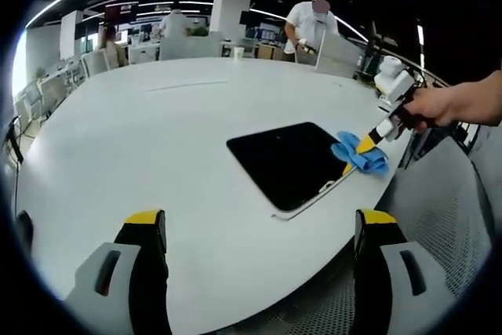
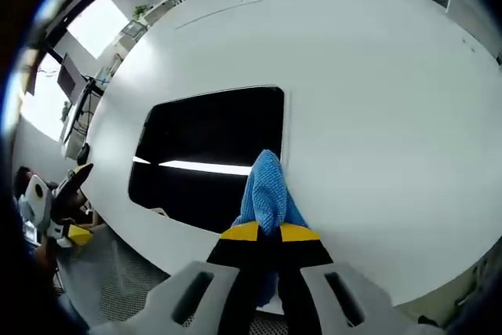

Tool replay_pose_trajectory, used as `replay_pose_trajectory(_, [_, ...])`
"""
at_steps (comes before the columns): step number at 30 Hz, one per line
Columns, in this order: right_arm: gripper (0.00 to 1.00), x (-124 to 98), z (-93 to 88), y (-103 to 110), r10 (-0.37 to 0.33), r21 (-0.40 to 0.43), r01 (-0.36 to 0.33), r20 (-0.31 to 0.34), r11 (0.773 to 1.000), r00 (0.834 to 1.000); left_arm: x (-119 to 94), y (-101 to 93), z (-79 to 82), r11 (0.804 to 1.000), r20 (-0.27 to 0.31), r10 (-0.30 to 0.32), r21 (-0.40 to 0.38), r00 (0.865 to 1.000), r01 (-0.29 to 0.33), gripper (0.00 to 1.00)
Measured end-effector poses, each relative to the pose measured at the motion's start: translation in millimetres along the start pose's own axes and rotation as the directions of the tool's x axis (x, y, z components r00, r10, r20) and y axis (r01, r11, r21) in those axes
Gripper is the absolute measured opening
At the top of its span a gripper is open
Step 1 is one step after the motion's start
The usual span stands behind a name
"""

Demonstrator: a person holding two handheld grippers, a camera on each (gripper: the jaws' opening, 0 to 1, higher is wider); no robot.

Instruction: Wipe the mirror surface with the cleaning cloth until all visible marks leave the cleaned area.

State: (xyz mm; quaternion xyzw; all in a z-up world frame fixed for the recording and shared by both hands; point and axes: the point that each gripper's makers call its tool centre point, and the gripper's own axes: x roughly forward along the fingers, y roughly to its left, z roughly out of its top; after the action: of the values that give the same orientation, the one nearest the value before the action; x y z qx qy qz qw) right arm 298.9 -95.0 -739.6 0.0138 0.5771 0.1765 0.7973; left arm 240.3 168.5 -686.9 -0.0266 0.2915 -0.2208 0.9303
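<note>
The right hand-held gripper [image 2: 269, 232], clamped on the blue cloth [image 2: 267, 190], sets it at the edge of the mirror [image 2: 204, 154] lying on the white worktop [image 2: 376, 100]. Wiping looks barely begun; next, sweep inward across the glass. The left hand-held gripper [image 1: 259, 221] hangs apart, empty.

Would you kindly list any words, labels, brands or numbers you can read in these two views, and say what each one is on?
None can be read.
The mirror, blue cloth and white table show no lettering.
The screens at the far desks are too small and blurred to read.
</note>
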Motion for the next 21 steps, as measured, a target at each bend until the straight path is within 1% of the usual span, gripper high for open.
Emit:
replay_pose_trajectory(4, [0.01, 0, -0.4, 4, 0.004, 0.027, -0.004, -0.005, 1.0, 1.0, -1, 1.2, 1.1, 1.0, 0.006, 0.008, -0.004, 1.0, -0.008, 0.99])
replay_pose_trajectory(11, [0.01, 1, 0.5, 9, 0.003, 0.012, -0.003, -0.008, 1.0, 1.0, -1, -0.6, 2.2, 1.0, 0.008, 0.003, 0.001, 1.0, -0.003, 0.99])
replay_pose_trajectory(16, [0.01, 2, 1.0, 9, 0.005, 0.026, -0.005, -0.009, 1.0, 1.0, -1, 0.5, 2.5, 1.0, 0.008, 0.007, -0.004, 1.0, -0.007, 0.99])
replay_pose_trajectory(21, [0.01, 4, 2.7, 14, 0.014, 0.032, -0.014, -0.009, 0.999, 1.0, 0, -0.8, 1.5, 1.0, 0.002, 0.003, 0.0, 1.0, -0.003, 0.99])
